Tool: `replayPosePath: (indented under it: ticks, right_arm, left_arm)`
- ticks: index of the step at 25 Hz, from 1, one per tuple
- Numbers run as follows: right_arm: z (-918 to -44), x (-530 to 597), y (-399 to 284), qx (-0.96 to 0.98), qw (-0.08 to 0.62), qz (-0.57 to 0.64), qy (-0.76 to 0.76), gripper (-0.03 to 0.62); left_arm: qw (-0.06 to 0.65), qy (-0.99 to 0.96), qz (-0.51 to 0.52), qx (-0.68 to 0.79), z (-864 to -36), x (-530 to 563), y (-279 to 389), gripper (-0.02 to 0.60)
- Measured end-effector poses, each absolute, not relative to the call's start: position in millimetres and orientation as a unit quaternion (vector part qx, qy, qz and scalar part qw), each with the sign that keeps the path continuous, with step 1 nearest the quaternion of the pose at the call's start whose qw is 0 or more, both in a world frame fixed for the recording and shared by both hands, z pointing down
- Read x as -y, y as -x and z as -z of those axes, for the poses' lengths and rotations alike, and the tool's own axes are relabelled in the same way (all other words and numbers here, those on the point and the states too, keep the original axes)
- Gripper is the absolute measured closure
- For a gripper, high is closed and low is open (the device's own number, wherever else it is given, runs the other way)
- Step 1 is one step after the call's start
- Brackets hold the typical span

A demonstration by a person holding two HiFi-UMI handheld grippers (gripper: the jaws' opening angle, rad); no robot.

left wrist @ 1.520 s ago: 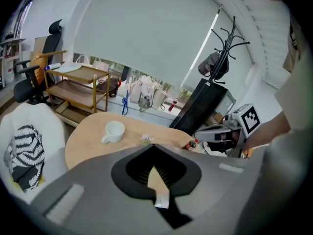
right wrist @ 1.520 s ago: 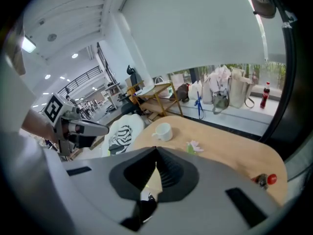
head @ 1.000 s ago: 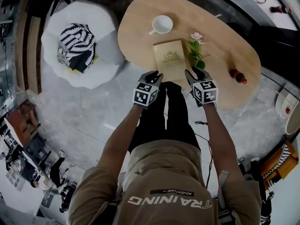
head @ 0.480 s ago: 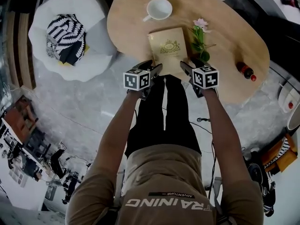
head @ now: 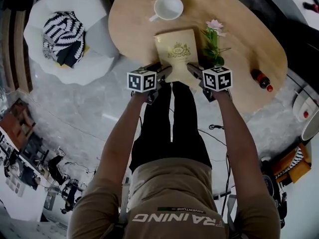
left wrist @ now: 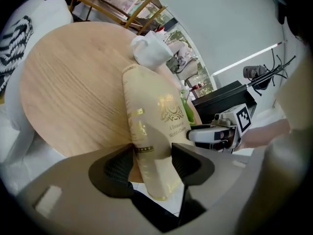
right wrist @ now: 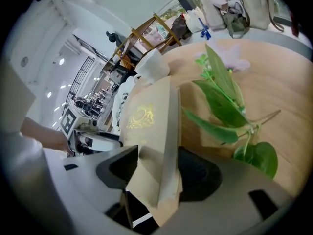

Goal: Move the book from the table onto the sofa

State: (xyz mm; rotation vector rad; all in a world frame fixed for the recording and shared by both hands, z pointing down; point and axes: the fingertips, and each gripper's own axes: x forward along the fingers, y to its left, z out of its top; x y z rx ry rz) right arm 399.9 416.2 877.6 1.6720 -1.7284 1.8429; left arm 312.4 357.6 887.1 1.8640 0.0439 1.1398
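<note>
L gripper (left wrist: 152, 161) & R gripper (right wrist: 157, 168), jaws wide, at the tan book (head: 176, 50).
Jaws had just been opening, not squeezing; each had a near corner of the book between them. Book lay flat on the wood table (head: 134, 21), near end poking past the rim. Flower sprig (head: 213, 40) just right of it, white cup (head: 168, 7) behind. White sofa (head: 97, 39) w/ striped pillow (head: 62, 31) off left.

Left tongs (head: 163, 72), right tongs (head: 193, 71), both just opening, astride book (head: 175, 51)

Oval wooden table (head: 239, 34) with a white cup (head: 168, 7), tan book (head: 177, 51), flower sprig (head: 213, 41) and small bottle (head: 261, 79)
</note>
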Motion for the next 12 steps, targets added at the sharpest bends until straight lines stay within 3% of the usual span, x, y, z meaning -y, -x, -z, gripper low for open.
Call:
replayPosePath:
  ticks: [7,12]
  right_arm:
    - [-880.6,-414.7,-396.5,0.583,0.02,-0.624,-0.52,0.37]
    - [-882.2,-413.5,-395.5,0.595,0.034,-0.629,-0.5,0.365]
  left_arm:
    - [0.515,-0.733,-0.444,-0.025,-889.9,-360.9,-310.6,0.348]
    - [0.523,-0.727,-0.444,-0.035,-890.9,-359.1,-312.3,0.348]
